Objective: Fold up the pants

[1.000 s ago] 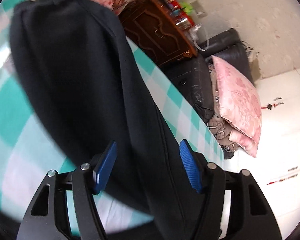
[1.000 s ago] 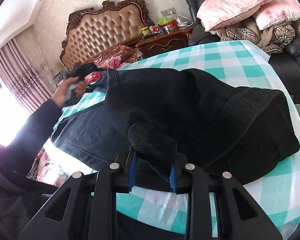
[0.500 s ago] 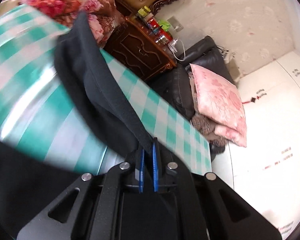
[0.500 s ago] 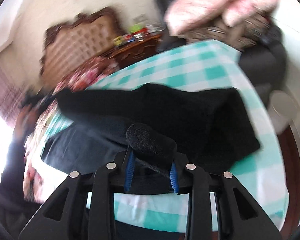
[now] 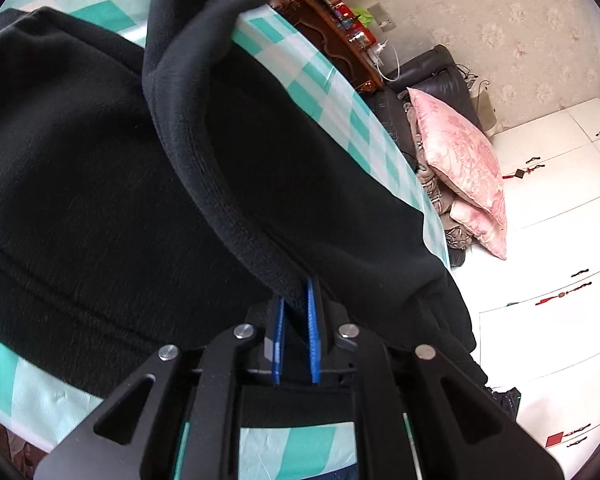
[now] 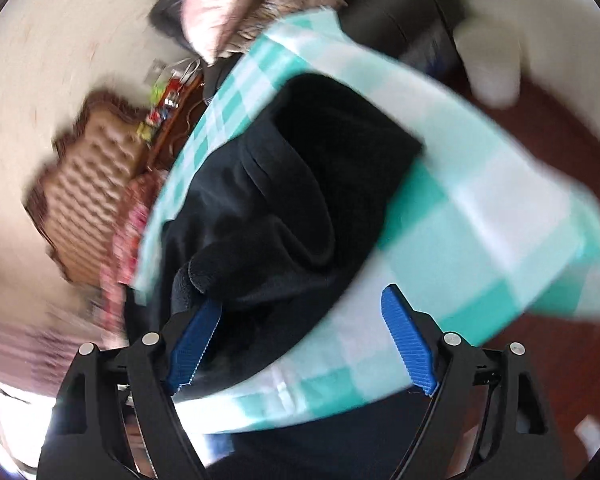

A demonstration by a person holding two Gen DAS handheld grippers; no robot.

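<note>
Gripping a thick dark edge of the pants (image 5: 100, 184), the left gripper (image 5: 296, 320) has its blue pads almost together, with the cloth pinched between them. These jaws have just been closing, then eased a very little, and the fabric is clearly inside. From the jaws this held edge runs away toward 11 o'clock as a raised ridge, ending in a loose flap near the far rim of the table (image 5: 332, 76). The rest of the pants lies flat on the checked cloth at 9 to 10 o'clock of the gripper, and one part hangs over the table edge at 3 o'clock.

On the other side, the right gripper (image 6: 300, 344) stands wide. Its jaws have just been opening; the left pad is at the fabric and the right pad is apart from it, over the checked cloth, so I judge the pants there are released. In this blurred view the folded bundle lies at 11 to 12 o'clock from the jaws, on the table.

For the next move, the long axis of the held edge matters: it points from the left gripper to 11 o'clock, so the left hand is the nearer one to carry or lay this edge over the flat part.

Beyond the table are a pink pillow (image 5: 460, 152) and a dark wooden cabinet (image 5: 332, 32).
</note>
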